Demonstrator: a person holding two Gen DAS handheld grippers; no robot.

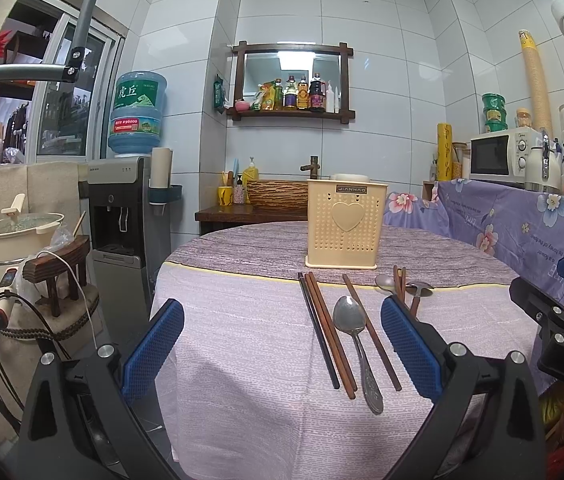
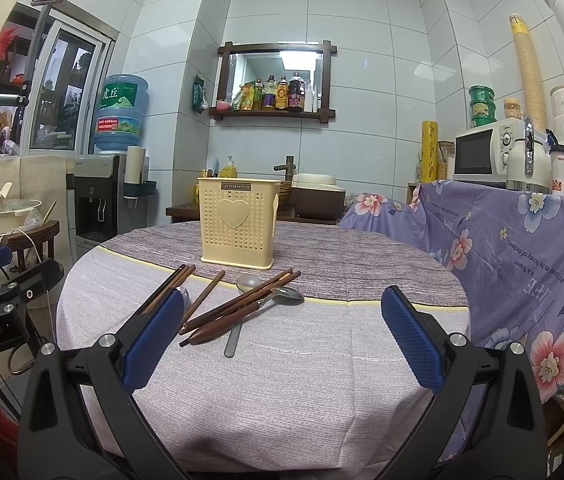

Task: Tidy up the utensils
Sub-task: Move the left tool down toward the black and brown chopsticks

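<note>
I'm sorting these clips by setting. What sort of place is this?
Most likely a home kitchen or dining corner: a white microwave, a blue water-cooler bottle and a wooden wall shelf of sauce bottles.

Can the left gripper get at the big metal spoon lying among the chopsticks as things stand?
Probably yes. The left gripper is open and the big metal spoon lies flat between its fingers with nothing over it, though chopsticks lie close alongside.

Each claw (image 1: pixel 282 348) (image 2: pixel 282 344): black frame, silver screws, blue dimpled pads (image 1: pixel 153 348).

White tiled walls (image 1: pixel 290 8), wooden-framed mirror (image 1: pixel 292 76)
</note>
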